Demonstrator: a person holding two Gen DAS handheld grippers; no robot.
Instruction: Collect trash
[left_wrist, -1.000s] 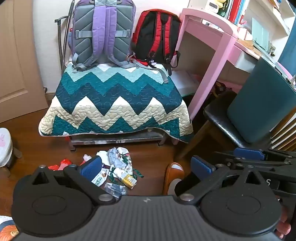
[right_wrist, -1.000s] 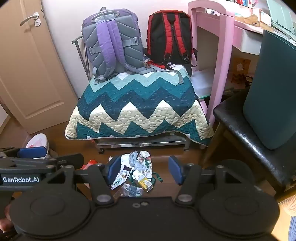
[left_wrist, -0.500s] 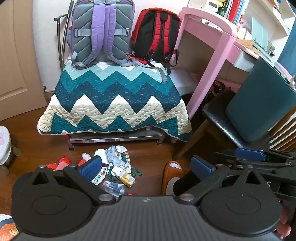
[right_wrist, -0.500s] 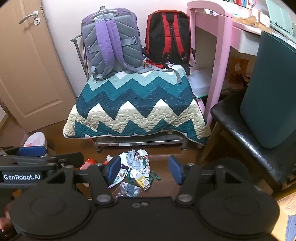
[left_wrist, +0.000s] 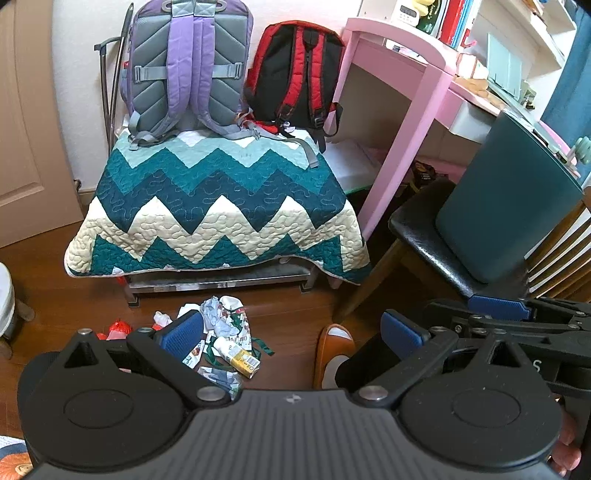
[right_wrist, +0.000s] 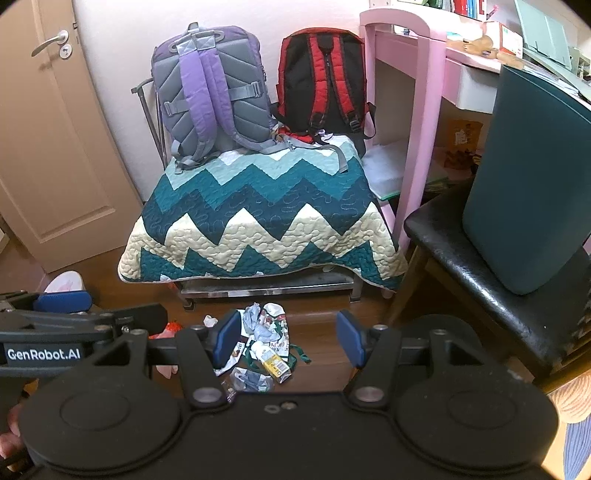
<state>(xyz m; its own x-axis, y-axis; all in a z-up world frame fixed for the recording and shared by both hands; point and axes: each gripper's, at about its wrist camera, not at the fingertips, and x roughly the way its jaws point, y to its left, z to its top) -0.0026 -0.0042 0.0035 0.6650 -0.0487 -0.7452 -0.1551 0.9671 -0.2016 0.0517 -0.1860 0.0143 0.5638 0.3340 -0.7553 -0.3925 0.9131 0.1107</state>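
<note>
From the left wrist camera, the left claw (left_wrist: 291, 330) hangs with its blue pads (left_wrist: 183, 329) spread wide apart and nothing between them. The scatter of crumpled wrappers and paper trash (left_wrist: 225, 341) lies on the brown wooden floor (left_wrist: 291, 314), just in front of the low bench draped in a teal-and-cream zigzag quilt (left_wrist: 218, 210). An orange slipper (left_wrist: 332, 347) sits near the pile; a careless sweep could catch it instead of litter. The small yellow drink carton (left_wrist: 240, 358) looks light and might skid when pinched.

From the right wrist camera, the right claw (right_wrist: 288, 338) is likewise held wide and empty above the same litter. A grey-and-purple backpack (right_wrist: 210, 92) and a red-and-black backpack (right_wrist: 325, 81) stand on the quilted surface, a pink desk (right_wrist: 413, 110) and black-seated chair (right_wrist: 480, 266) to the right. No bin is identifiable, so loose scraps could drop again.
</note>
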